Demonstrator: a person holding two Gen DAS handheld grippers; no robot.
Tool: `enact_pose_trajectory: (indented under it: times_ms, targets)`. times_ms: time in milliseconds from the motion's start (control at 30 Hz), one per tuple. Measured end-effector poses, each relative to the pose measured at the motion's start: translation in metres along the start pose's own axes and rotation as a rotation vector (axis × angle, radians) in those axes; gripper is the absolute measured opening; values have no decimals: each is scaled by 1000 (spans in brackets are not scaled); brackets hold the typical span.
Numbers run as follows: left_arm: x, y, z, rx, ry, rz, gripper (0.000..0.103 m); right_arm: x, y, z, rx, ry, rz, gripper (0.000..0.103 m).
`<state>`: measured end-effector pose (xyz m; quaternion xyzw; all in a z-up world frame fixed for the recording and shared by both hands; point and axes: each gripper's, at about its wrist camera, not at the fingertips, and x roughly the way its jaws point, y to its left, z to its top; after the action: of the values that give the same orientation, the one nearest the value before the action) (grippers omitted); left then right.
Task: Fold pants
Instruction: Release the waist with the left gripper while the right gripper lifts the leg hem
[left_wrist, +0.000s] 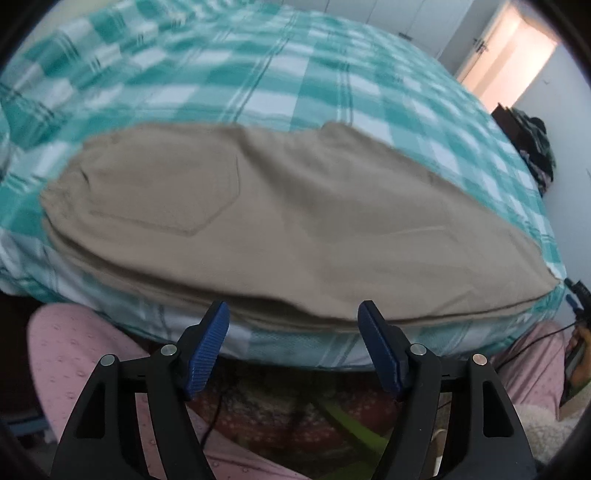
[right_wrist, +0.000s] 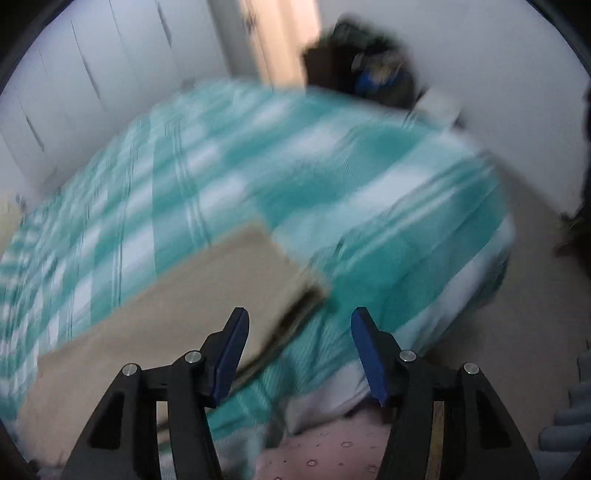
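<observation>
Left gripper (left_wrist: 293, 314): jaws wide, nothing between pads, tips above near edge of pants (left_wrist: 280, 221) without pinching cloth. Right gripper (right_wrist: 297, 321): jaws apart, empty; hem end of pants (right_wrist: 184, 295) lies just ahead, mostly toward left finger, view blurred. Pants: tan, folded lengthwise, flat along near side of bed (left_wrist: 258, 81) with teal-and-white checked cover. Pink dotted trouser legs of person (left_wrist: 74, 354) below bed edge.

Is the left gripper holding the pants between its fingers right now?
No, the left gripper is open, its fingers empty, above the khaki pants.
</observation>
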<state>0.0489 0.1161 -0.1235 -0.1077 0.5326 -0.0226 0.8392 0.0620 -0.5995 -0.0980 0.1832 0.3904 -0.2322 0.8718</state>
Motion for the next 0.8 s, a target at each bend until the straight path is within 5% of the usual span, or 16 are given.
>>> enact_pose_trajectory:
  times_ms: [67,167,233,333,367,467,633,800]
  targets:
    - [-4,-13,14,36,-23,-10,74,-10,10,4,-62,-67,43,58]
    - [10,-51,48,111,-36,-37,74,10,41,16,-291,-4,146,57]
    - [21,-81,62,173,-29,-84,76,36,53,18,-404,91,169,56]
    - [48,-146,79,302,4,-140,78,94,51,3,-405,388,129,51]
    - [60,-171,81,353,19,-161,78,101,50,2,-404,422,106,47]
    - [89,-233,86,475,24,-158,78,99,53,3,-428,391,73,47]
    - [130,-291,90,485,76,-169,78,92,60,-3,-499,356,24,47]
    - [134,-311,28,653,116,-169,78,92,55,2,-460,344,40,47]
